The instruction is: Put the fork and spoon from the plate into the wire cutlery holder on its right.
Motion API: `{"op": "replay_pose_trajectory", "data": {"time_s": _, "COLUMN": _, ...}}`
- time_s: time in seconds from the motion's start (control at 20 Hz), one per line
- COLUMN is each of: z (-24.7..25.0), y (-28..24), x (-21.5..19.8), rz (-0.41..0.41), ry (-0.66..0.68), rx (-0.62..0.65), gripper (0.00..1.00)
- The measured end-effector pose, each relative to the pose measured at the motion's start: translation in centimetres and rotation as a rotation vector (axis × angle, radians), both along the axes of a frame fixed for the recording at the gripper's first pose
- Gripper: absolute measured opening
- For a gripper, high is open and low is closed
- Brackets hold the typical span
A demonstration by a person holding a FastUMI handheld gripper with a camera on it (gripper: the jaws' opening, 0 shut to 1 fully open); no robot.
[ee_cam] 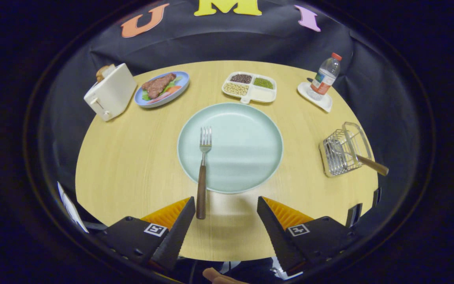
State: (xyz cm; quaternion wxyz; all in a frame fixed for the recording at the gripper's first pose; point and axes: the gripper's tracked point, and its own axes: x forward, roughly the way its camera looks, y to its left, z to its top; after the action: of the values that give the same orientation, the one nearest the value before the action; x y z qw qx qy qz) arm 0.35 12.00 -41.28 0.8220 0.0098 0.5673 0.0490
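gripper [225, 205] wide, empty | fork [202, 173] brown-handled, tines on plate [246, 157]

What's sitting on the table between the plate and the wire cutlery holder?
Nothing: in the gripper view, only bare table separates the plate from the wire cutlery holder. The open gripper hangs short of the plate, by the fork handle.
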Motion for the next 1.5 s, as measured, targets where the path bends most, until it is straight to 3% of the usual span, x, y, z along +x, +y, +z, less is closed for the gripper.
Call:
{"op": "replay_pose_trajectory", "data": {"time_s": 0.5, "z": -3.4, "y": 2.8, "x": 0.0, "rz": -0.061, "ry": 0.093, "rx": 0.005, "gripper": 0.94}}
{"op": "replay_pose_trajectory", "data": {"time_s": 0.65, "z": -4.1, "y": 3.3, "x": 0.3, "rz": -0.070, "ry": 0.110, "rx": 0.013, "gripper": 0.80}}
{"op": "replay_pose_trajectory", "data": {"time_s": 0.75, "z": -5.3, "y": 3.2, "x": 0.9, "rz": -0.067, "ry": 0.117, "rx": 0.021, "gripper": 0.77}}
{"op": "replay_pose_trajectory", "data": {"time_s": 0.9, "z": -5.7, "y": 3.6, "x": 0.6, "rz": -0.063, "ry": 0.141, "rx": 0.024, "gripper": 0.44}}
{"op": "replay_pose_trajectory", "data": {"time_s": 1.0, "z": -5.5, "y": 4.2, "x": 0.2, "rz": -0.046, "ry": 0.153, "rx": 0.040, "gripper": 0.17}}
{"op": "replay_pose_trajectory", "data": {"time_s": 1.15, "z": -5.1, "y": 4.4, "x": 0.3, "rz": -0.005, "ry": 0.115, "rx": 0.045, "gripper": 0.16}}
{"op": "replay_pose_trajectory", "data": {"time_s": 1.2, "z": -4.7, "y": 4.2, "x": 0.3, "rz": 0.003, "ry": 0.111, "rx": 0.041, "gripper": 0.07}}
{"op": "replay_pose_trajectory", "data": {"time_s": 1.4, "z": -2.1, "y": 4.1, "x": 0.1, "rz": 0.039, "ry": 0.046, "rx": 0.056, "gripper": 0.07}}
{"op": "replay_pose_trajectory", "data": {"time_s": 1.45, "z": -1.4, "y": 3.5, "x": 0.3, "rz": 0.038, "ry": 0.031, "rx": 0.046, "gripper": 0.01}}
{"op": "replay_pose_trajectory", "data": {"time_s": 1.5, "z": -0.9, "y": 3.3, "x": 0.3, "rz": 0.038, "ry": 0.021, "rx": 0.053, "gripper": 0.01}}
